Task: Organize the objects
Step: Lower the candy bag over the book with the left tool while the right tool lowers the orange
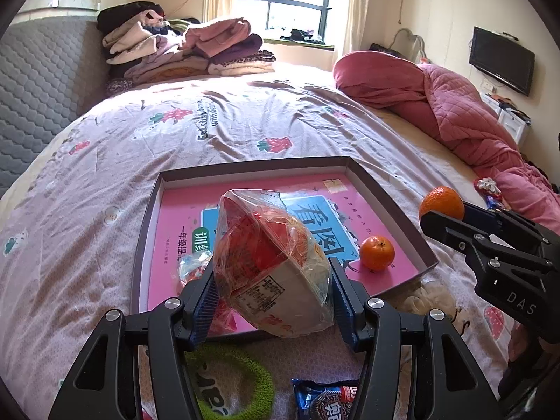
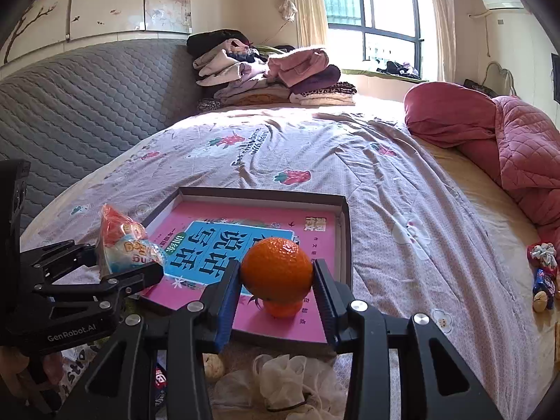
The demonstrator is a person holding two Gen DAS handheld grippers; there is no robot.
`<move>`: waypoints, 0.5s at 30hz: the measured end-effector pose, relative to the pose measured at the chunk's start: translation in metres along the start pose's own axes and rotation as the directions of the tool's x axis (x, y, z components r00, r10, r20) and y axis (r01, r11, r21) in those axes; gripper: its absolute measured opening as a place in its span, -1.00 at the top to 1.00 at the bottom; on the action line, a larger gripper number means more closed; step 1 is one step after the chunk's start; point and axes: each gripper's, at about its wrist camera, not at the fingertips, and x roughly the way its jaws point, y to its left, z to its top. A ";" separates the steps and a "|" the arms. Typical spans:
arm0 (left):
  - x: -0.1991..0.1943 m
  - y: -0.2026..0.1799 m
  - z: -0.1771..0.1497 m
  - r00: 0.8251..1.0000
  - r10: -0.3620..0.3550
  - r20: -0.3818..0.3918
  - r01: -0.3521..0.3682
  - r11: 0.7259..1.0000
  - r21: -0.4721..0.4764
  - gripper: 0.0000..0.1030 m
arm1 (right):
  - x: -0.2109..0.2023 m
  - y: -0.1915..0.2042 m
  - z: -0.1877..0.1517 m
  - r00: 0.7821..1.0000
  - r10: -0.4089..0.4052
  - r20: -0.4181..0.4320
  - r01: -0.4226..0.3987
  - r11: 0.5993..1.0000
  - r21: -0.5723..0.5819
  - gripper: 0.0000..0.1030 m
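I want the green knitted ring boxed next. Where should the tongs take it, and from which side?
Grip the green knitted ring across its right-hand band from above, one finger through the hole: it lies flat, partly hidden under the left tongs.

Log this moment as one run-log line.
left claw: shut on noodle bowl | right claw: shut on orange | box: second orange inside
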 end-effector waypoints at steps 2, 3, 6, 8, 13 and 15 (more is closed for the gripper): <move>0.003 0.001 0.002 1.000 -0.002 0.000 0.002 1.000 -0.004 -0.15 | 0.006 -0.005 0.002 1.000 -0.013 -0.006 0.013 1.000 0.003 0.20; 0.005 0.002 0.003 1.000 -0.006 -0.001 0.006 1.000 -0.007 -0.15 | 0.008 -0.007 0.001 1.000 -0.018 -0.008 0.018 1.000 0.005 0.20; 0.009 0.002 0.005 1.000 -0.012 -0.001 0.012 1.000 -0.011 -0.15 | 0.017 -0.012 0.001 0.999 -0.035 -0.021 0.035 0.999 0.001 0.20; 0.014 0.002 0.004 1.000 -0.016 -0.009 0.016 1.000 -0.007 -0.15 | 0.025 -0.015 -0.001 0.998 -0.053 -0.036 0.052 0.999 -0.005 0.20; 0.029 -0.001 -0.001 0.999 -0.022 -0.047 0.022 1.000 -0.002 -0.15 | 0.043 -0.024 -0.009 0.993 -0.075 -0.086 0.075 0.997 -0.002 0.20; 0.032 -0.003 -0.002 0.998 -0.019 -0.054 0.020 1.000 0.006 -0.15 | 0.049 -0.026 -0.012 0.991 -0.081 -0.103 0.080 0.997 -0.006 0.20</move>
